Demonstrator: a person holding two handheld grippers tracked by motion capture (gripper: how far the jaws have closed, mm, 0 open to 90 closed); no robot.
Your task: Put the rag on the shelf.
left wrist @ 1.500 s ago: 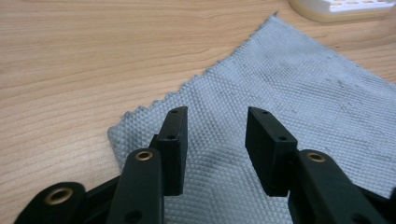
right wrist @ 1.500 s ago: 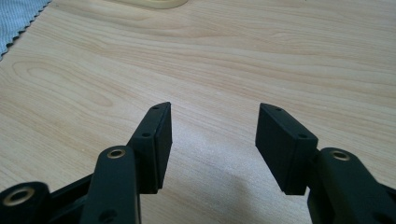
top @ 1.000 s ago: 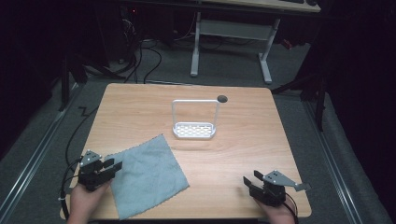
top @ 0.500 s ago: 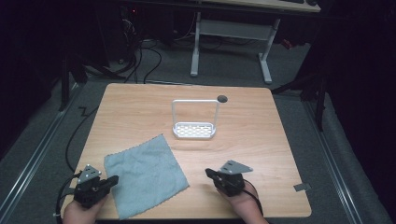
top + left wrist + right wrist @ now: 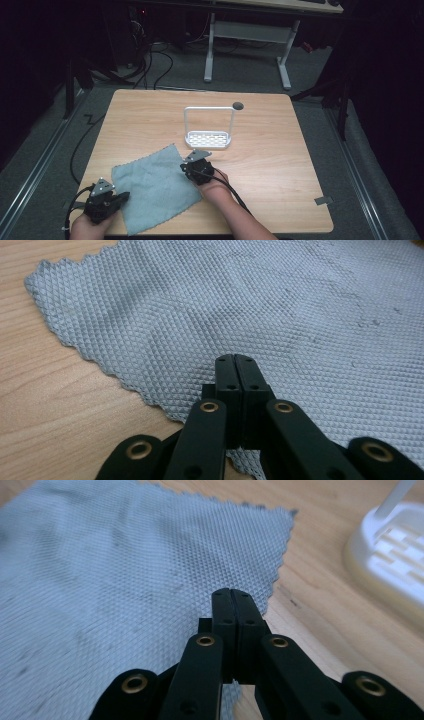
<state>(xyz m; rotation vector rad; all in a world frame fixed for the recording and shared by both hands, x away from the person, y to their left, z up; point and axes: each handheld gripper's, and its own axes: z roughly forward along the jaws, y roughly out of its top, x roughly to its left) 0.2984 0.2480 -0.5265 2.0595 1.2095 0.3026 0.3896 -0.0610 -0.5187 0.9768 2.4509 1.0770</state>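
You have one grey, waffle-textured square cloth [image 5: 155, 188] lying flat on the near left part of the light wooden table [image 5: 280, 165], and one white wire-framed rack with a slotted base [image 5: 209, 132] standing just beyond it near the middle. Your left gripper [image 5: 116, 199] sits over the cloth's left edge and your right gripper [image 5: 186, 168] over its right edge near the far corner. Each of the two has its black jaws pressed together, with no cloth seen between them.

Your left gripper [image 5: 119, 196] and right gripper [image 5: 184, 168] were black, each with brass-ringed holes, a grey three-cornered top plate and a trailing black cable.
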